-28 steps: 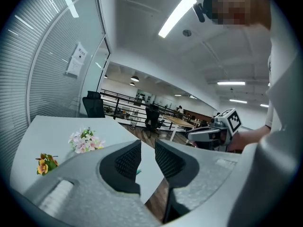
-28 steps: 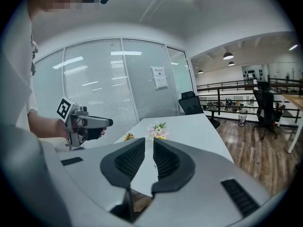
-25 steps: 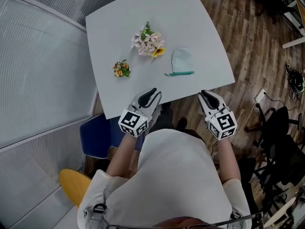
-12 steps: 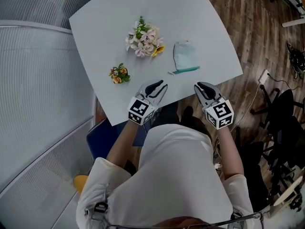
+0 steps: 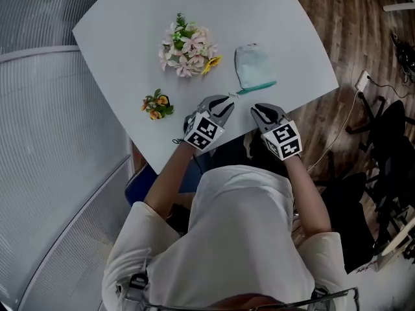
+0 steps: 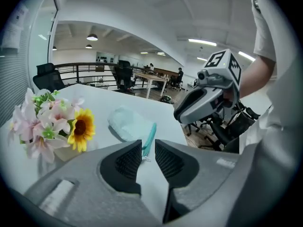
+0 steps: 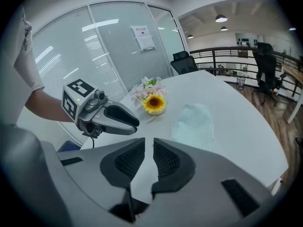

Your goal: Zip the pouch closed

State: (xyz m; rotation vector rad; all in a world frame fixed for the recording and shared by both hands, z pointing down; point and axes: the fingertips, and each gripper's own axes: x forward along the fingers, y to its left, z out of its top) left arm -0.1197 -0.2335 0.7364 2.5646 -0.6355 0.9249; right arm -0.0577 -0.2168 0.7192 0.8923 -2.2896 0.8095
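Head view: my left claw (image 5: 224,102) and right claw (image 5: 261,111) hover barely apart, empty, near pouch (image 5: 253,67); next, pin it, grab zip (image 5: 258,87).

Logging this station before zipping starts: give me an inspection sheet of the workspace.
Surface: white table, rounded corners.
Job's things: pouch lying flat, zipper along its near edge.
Clutter: flower bunch; small posy.
Grippers: left gripper close to the zipper's end, right gripper beside it; both with jaws slightly apart, empty.
Cables: power strip and cord on the wood floor.
Surroundings: glass partition, office chairs.
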